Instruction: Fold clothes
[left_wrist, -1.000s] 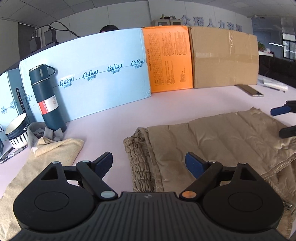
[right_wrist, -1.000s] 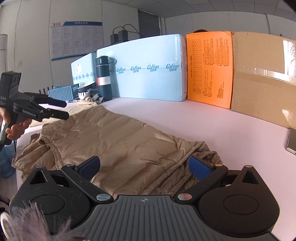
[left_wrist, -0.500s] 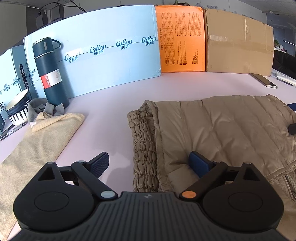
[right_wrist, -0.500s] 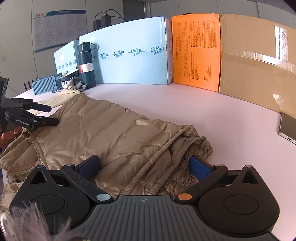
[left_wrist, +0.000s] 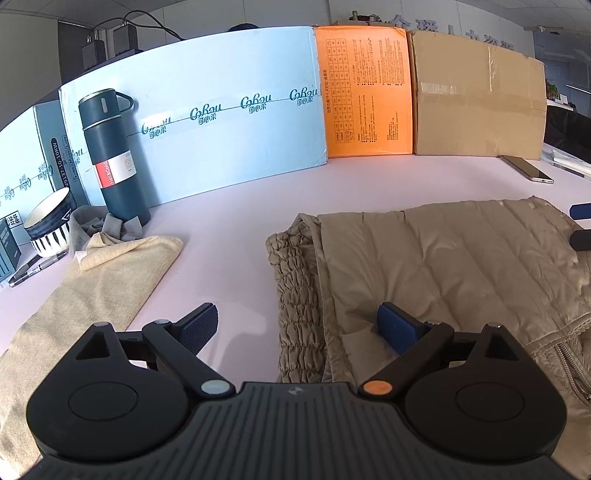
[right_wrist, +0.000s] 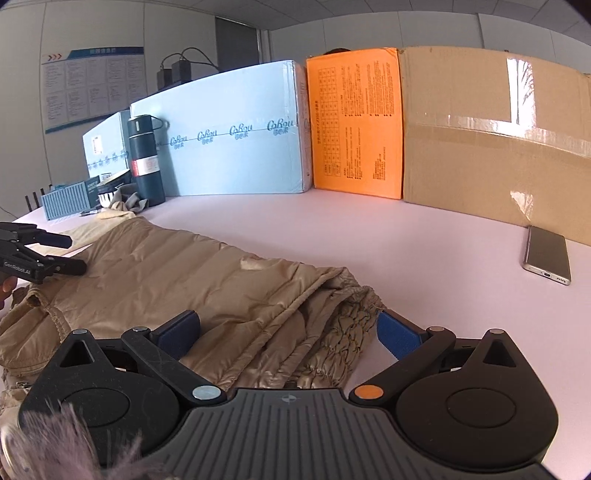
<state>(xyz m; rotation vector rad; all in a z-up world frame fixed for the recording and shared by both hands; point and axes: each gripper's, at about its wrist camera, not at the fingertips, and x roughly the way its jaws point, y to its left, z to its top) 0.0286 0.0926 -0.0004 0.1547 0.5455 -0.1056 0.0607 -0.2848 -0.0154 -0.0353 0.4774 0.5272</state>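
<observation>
On the pink worktop (left_wrist: 236, 229) lies a tan quilted jacket (left_wrist: 443, 258), folded and spread flat, its gathered hem toward the left side. Behind it stand a light blue box (left_wrist: 221, 122), an orange box (left_wrist: 365, 99) and a brown carton (left_wrist: 476, 107), set side by side. A beige cloth (left_wrist: 92, 295) lies to the left of the jacket, apart from it. A dark flask (left_wrist: 114, 158) stands upright before the blue box, with a striped bowl (left_wrist: 50, 229) near it. A phone (right_wrist: 546, 254) lies flat near the carton. The left tongs (left_wrist: 297, 326) stand wide open, straddling the gathered hem, gripping nothing. The right tongs (right_wrist: 288, 330) stand wide open over the opposite end of the jacket, gripping nothing.
</observation>
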